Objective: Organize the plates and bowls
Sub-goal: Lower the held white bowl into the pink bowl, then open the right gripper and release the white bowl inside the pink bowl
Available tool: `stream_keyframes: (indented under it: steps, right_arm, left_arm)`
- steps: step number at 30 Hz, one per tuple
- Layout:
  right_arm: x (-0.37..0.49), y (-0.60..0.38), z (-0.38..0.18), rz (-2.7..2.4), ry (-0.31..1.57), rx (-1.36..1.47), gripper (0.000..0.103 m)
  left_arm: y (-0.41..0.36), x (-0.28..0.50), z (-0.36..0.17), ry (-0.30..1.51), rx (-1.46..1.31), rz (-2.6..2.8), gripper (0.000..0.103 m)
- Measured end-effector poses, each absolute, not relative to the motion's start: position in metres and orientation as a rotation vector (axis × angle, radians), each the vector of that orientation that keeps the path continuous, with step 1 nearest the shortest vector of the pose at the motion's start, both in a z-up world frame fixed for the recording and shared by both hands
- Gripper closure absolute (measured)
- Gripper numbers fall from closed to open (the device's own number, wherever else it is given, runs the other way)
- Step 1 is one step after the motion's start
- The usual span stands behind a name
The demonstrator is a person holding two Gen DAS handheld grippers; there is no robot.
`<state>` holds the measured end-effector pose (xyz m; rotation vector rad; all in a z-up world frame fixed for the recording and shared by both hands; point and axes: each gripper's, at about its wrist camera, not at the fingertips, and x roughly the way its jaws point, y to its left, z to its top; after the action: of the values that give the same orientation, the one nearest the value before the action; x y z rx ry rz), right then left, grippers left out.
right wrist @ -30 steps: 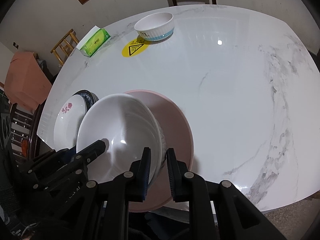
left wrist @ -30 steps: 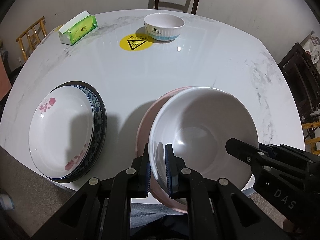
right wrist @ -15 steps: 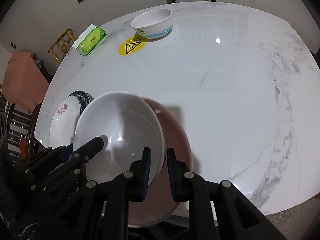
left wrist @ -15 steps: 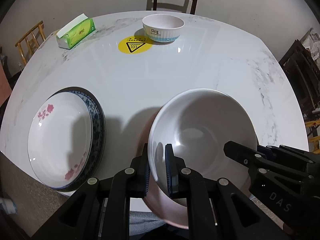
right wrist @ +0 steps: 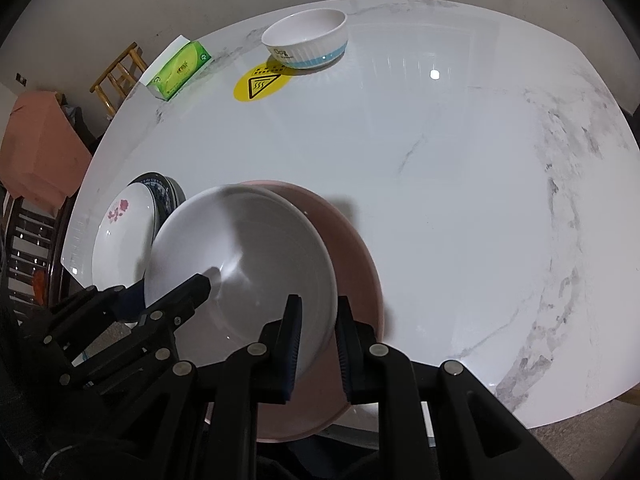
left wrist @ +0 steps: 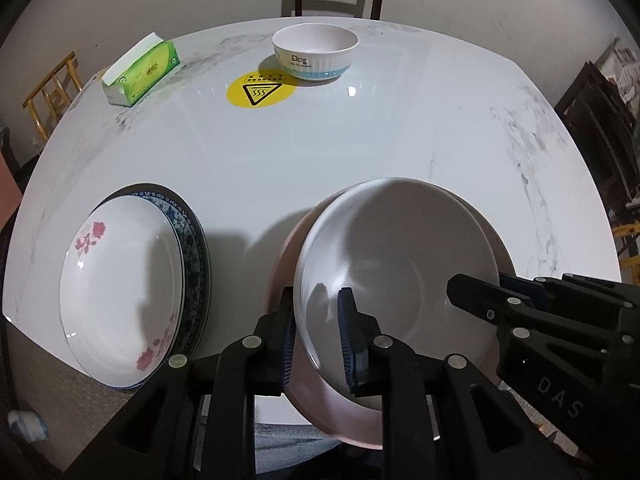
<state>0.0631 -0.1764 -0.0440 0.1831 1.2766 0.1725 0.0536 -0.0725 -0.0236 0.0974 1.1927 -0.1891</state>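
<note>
A large white bowl (left wrist: 400, 264) rests inside a wider pink dish (left wrist: 344, 420) at the near edge of the marble table (left wrist: 360, 152). My left gripper (left wrist: 316, 312) straddles the bowl's left rim. Its jaws are opening: the outer pad sits by the rim and the inner pad stands off the wall. My right gripper (right wrist: 318, 312) is shut on the bowl's right rim (right wrist: 320, 280), with the pink dish (right wrist: 352, 248) just beyond it. Each wrist view shows the other gripper's fingers (left wrist: 480, 300) (right wrist: 188, 292) at the opposite rim.
A white floral plate (left wrist: 120, 296) lies on a blue-patterned plate (left wrist: 192, 240) at the near left, overhanging the table edge. At the far side are a small white bowl with a blue band (left wrist: 316, 56), a yellow warning sticker (left wrist: 260, 90) and a green tissue box (left wrist: 140, 68). Chairs stand around the table.
The left jaws have spread apart around the white bowl's rim. The bowl has shifted a little over the pink dish, which now shows along the bowl's left side. The right grip is unchanged.
</note>
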Motion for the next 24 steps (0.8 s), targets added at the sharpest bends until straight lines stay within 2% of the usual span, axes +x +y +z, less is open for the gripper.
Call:
stream_keyframes:
  steps: [4,6,19,22,24]
  right_arm:
    - [0.063,-0.176,-0.044,0.173,1.271,0.187,0.084]
    - [0.063,-0.174,-0.042,0.171,1.259,0.179,0.084]
    - [0.06,-0.184,-0.028,0.194,1.212,0.194,0.084]
    - [0.059,-0.186,-0.021,0.204,1.182,0.177,0.084]
    - [0.057,-0.187,-0.016,0.216,1.166,0.171,0.084]
  left_arm:
    - [-0.073,0.053,-0.023,1.191,0.1,-0.198,0.077]
    - [-0.073,0.054,-0.022,1.182,0.097,-0.204,0.07]
    - [-0.07,0.052,-0.014,1.12,0.075,-0.252,0.061]
    - [-0.071,0.051,-0.009,1.088,0.088,-0.266,0.057]
    - [-0.073,0.049,-0.006,1.059,0.109,-0.257,0.049]
